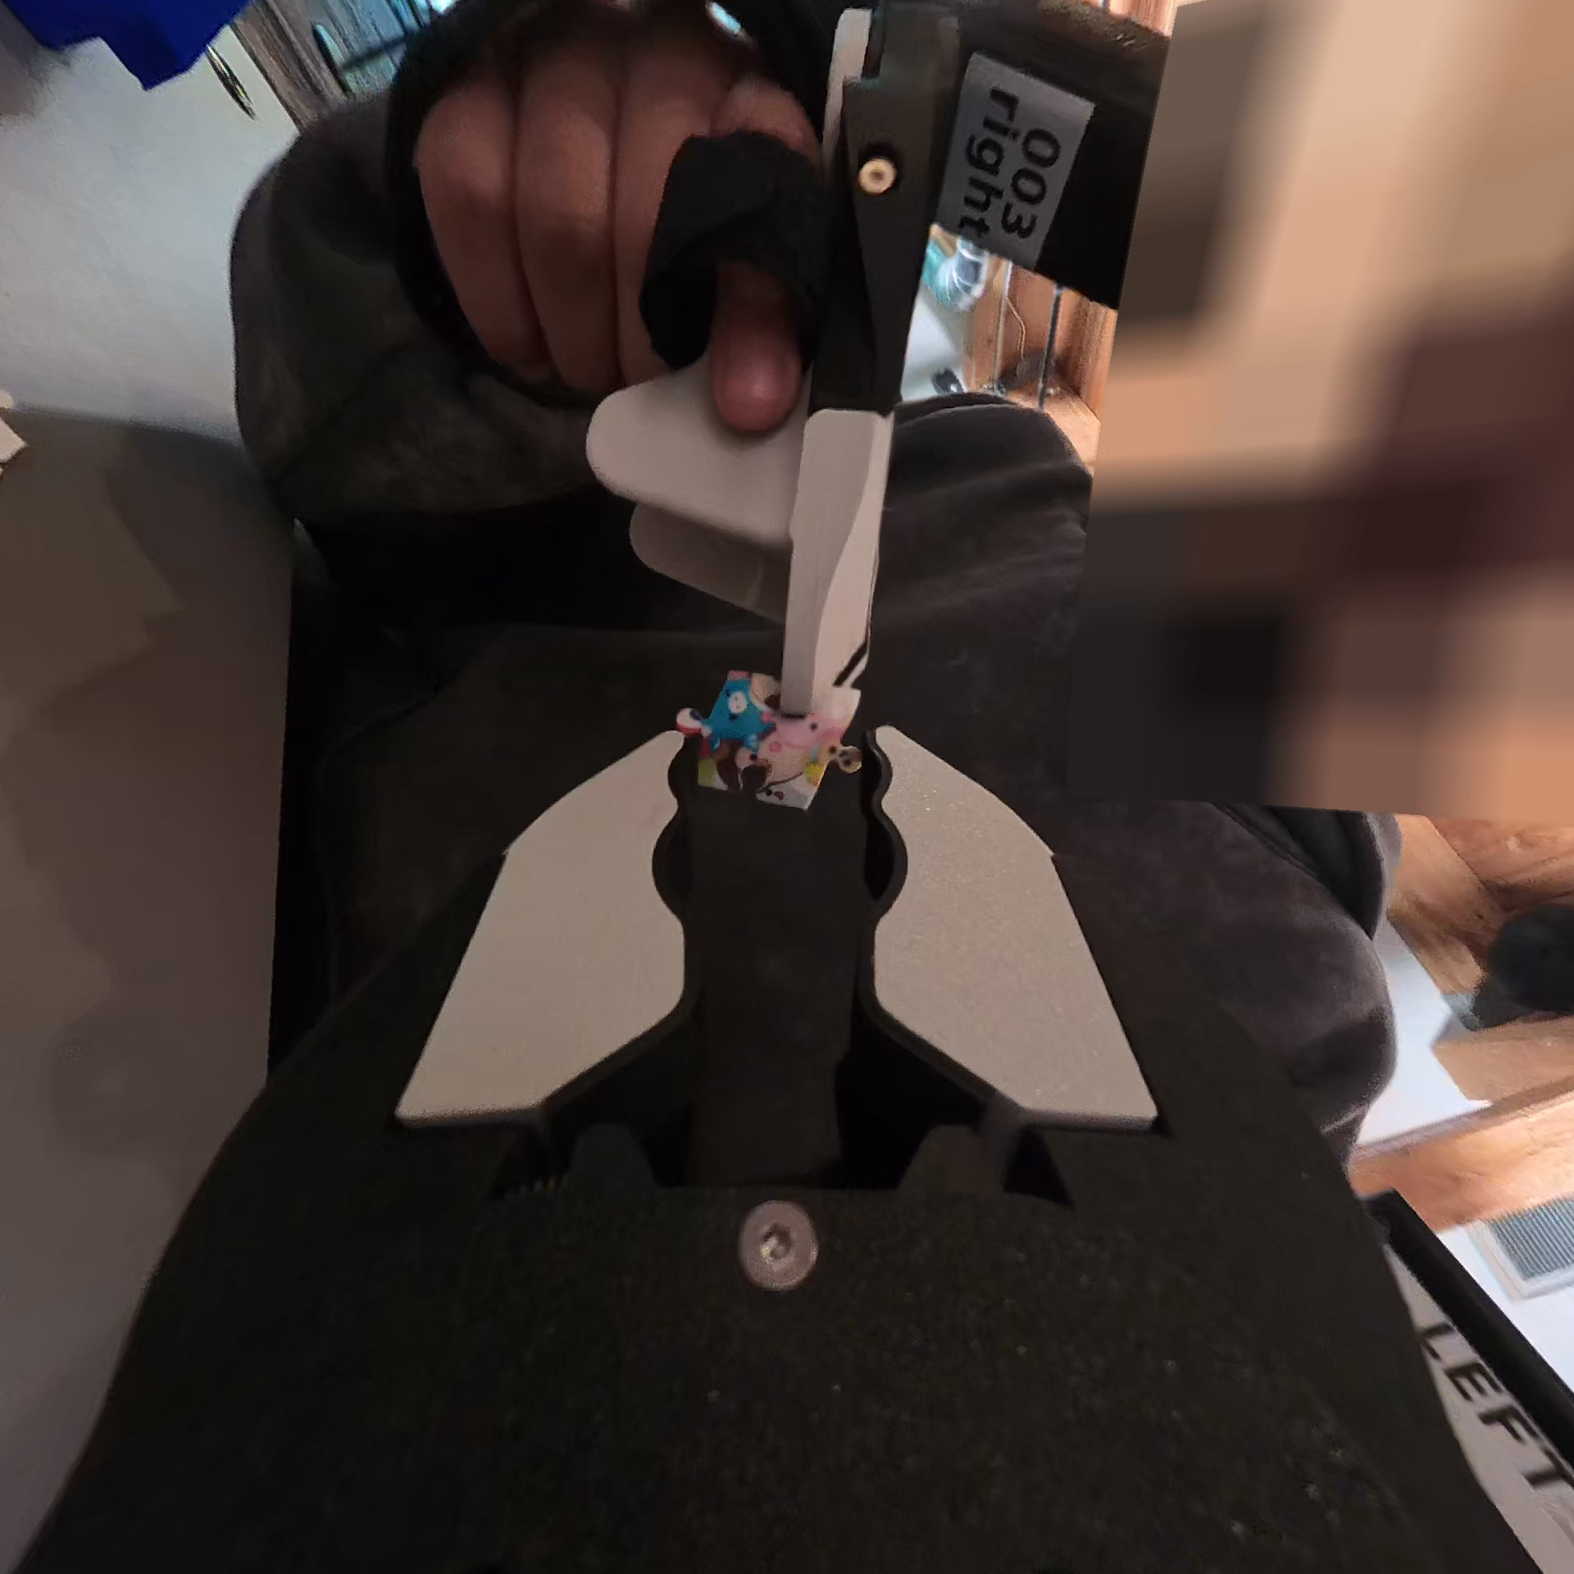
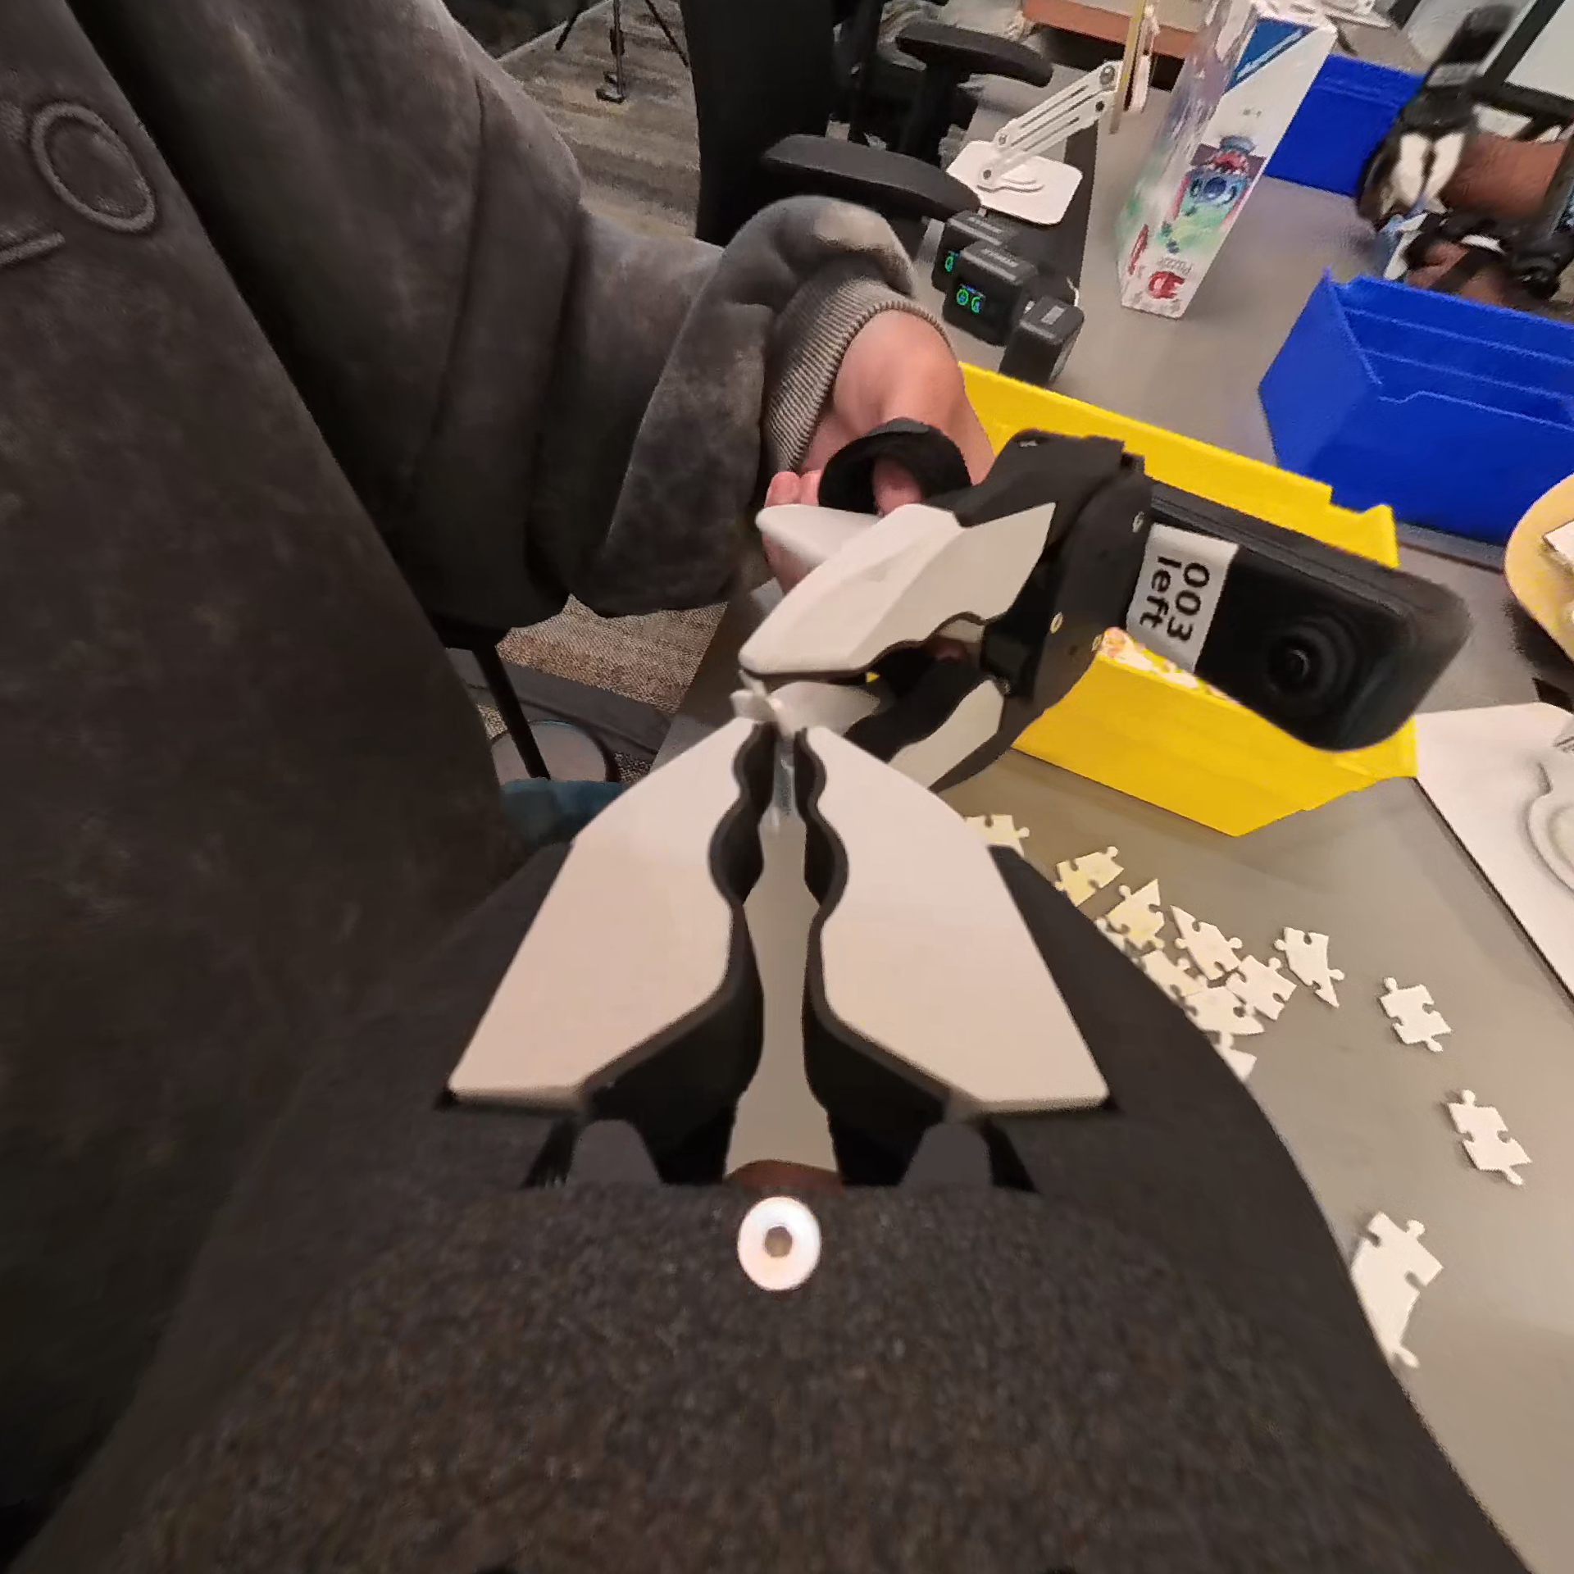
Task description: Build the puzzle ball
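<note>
Colourful printed puzzle pieces, joined in a small cluster, sit between the left gripper tips, whose fingers close on the cluster's edges. From twelve o'clock the right gripper pinches the same cluster, nearly closed. Loose white pieces lie on the grey table at three o'clock, near a yellow bin.

Left gripper clamps colourful puzzle pieces; right gripper pinches same pieces from above.
</note>
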{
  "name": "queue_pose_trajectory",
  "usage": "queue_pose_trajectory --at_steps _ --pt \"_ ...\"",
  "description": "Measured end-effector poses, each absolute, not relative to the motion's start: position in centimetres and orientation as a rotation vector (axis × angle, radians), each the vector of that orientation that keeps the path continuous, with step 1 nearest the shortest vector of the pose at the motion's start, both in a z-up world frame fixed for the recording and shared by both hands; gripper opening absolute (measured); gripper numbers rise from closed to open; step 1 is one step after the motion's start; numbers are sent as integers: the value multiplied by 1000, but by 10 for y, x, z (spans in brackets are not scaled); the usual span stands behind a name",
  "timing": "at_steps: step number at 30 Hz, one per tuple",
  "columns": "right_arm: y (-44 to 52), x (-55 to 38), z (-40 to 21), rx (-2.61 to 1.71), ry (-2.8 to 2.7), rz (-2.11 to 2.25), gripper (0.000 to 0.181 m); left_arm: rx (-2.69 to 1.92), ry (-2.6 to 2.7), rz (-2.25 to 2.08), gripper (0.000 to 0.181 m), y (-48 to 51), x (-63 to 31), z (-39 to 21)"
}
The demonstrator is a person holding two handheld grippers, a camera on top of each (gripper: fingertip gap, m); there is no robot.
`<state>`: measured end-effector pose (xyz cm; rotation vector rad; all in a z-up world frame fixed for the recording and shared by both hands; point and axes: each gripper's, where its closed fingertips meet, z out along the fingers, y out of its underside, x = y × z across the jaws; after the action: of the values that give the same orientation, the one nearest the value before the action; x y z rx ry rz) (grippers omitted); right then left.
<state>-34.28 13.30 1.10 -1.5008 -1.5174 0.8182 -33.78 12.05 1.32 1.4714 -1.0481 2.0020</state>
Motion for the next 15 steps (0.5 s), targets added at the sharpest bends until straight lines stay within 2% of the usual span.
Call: queue_pose_trajectory --at_steps 1,4,7,10,15 --pt "131 -341 12 -1496 -1506 831 2 1488 -1050 2023 36 122 -339 14" --pt "134 -334 13 -1525 -1398 856 2 1601 -1112 2102 39 126 -346 16" --pt "151 -320 7 -1637 -1176 905 2 1981 -1225 2157 49 146 -353 -2" --pt "167 -308 9 -1734 -819 1109 2 2357 -1392 2081 47 157 -361 -26" --pt "172 -303 1 -1776 -335 1514 2 2504 -1448 2176 38 148 -342 -32"
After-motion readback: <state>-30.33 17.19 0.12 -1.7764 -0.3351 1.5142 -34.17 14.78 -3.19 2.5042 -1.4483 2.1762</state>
